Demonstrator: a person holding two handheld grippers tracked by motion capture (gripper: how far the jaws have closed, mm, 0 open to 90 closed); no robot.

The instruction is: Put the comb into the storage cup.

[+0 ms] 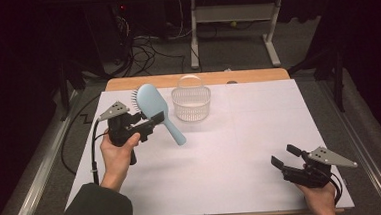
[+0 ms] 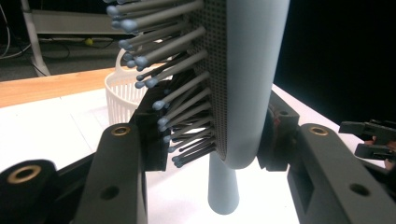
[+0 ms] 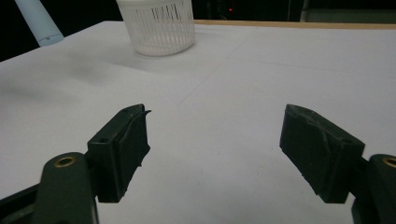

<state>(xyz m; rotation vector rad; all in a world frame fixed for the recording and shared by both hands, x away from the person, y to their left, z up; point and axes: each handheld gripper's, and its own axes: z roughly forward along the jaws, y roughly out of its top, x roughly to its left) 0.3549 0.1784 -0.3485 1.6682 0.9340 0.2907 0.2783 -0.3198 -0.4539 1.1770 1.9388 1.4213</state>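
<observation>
Pick-up done, placing left: left gripper (image 1: 152, 124) clamps the pale blue plastic paddle hairbrush (image 1: 157, 109) by its head, lifted clear of the white table cover (image 1: 241, 149), just beside the empty white slotted plastic basket (image 1: 192, 104); right gripper (image 1: 284, 157) rests wide, holding nothing.

One pale blue hairbrush (image 1: 154, 108), one white slotted basket (image 1: 192, 104) and two black hand-held tools, the left tool (image 1: 148, 126) and the right tool (image 1: 284, 156), make up the count on a single white-covered surface (image 1: 241, 149); two hands are in view.
</observation>
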